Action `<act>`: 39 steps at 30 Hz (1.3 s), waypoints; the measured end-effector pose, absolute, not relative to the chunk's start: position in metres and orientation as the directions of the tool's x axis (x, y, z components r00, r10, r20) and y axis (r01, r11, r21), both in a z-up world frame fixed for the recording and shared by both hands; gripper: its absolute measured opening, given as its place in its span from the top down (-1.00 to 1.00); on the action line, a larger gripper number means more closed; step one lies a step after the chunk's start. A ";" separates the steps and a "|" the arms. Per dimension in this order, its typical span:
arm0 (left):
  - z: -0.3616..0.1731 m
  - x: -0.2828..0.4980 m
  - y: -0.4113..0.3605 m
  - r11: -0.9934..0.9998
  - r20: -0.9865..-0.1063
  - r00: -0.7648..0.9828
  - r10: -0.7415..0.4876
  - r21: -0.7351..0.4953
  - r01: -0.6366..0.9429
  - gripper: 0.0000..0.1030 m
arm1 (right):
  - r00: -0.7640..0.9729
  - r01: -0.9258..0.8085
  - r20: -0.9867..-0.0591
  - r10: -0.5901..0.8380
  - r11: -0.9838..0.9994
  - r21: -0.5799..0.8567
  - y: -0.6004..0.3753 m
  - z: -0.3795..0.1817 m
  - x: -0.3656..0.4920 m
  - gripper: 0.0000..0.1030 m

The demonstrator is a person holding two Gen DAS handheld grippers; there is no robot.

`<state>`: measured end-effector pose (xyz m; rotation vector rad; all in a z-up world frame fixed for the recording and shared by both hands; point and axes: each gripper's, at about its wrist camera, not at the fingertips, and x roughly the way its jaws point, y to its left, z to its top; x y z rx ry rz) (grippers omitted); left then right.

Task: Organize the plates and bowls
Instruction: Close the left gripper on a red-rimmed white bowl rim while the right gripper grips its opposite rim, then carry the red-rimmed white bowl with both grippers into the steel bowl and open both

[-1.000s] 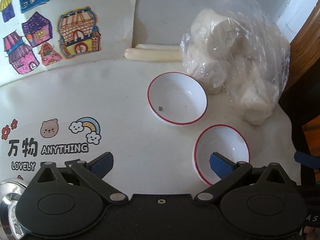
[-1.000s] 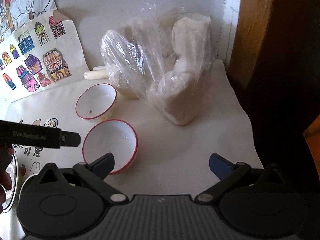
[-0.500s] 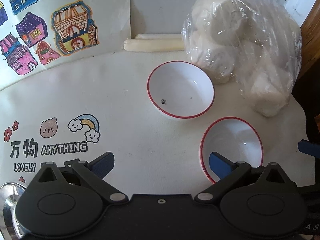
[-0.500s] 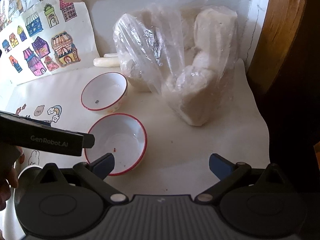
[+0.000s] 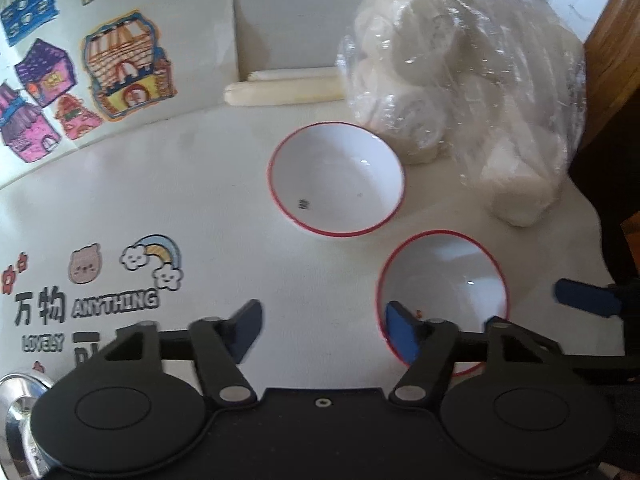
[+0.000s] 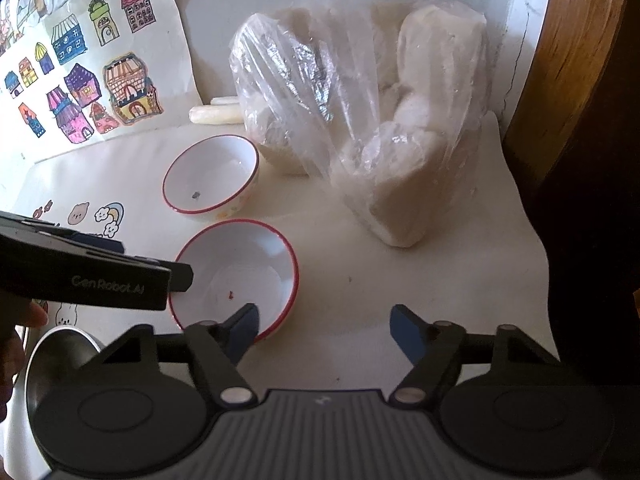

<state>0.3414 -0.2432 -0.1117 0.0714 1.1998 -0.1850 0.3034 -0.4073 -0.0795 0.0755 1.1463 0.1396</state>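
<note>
Two white bowls with red rims sit on the white tablecloth. The far bowl point(image 5: 336, 178) point(image 6: 210, 178) has a small dark mark inside. The near bowl point(image 5: 444, 284) point(image 6: 240, 268) has a red speck inside. My left gripper point(image 5: 324, 328) is open and empty, its right fingertip over the near bowl's left rim. My right gripper point(image 6: 324, 328) is open and empty, its left fingertip over the near bowl's front rim. The left gripper's body point(image 6: 88, 276) shows in the right wrist view, left of the near bowl.
A clear plastic bag of white lumps point(image 5: 460, 92) point(image 6: 360, 128) stands behind the bowls at the right. A pale roll point(image 5: 280, 88) lies along the wall. A shiny metal dish point(image 5: 16, 408) point(image 6: 56, 360) is at the near left. The table edge and dark wood are on the right.
Both grippers have moved closer to the near bowl, which now sits larger and nearer the fingertips. The bowls have not moved.
</note>
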 end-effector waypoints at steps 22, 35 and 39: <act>-0.109 0.346 -0.255 0.954 -0.926 0.301 -0.228 -0.151 0.259 0.87 | 0.393 -0.072 -0.892 0.223 0.975 0.212 -0.394 -0.083 0.308 0.65; -0.094 0.337 -0.248 0.940 -0.913 0.312 -0.263 -0.169 0.297 0.89 | 0.415 -0.044 -0.884 0.215 0.975 0.216 -0.387 -0.070 0.292 0.69; -0.085 0.332 -0.248 0.932 -0.904 0.321 -0.283 -0.179 0.316 0.89 | 0.436 -0.034 -0.876 0.206 0.976 0.213 -0.388 -0.060 0.285 0.70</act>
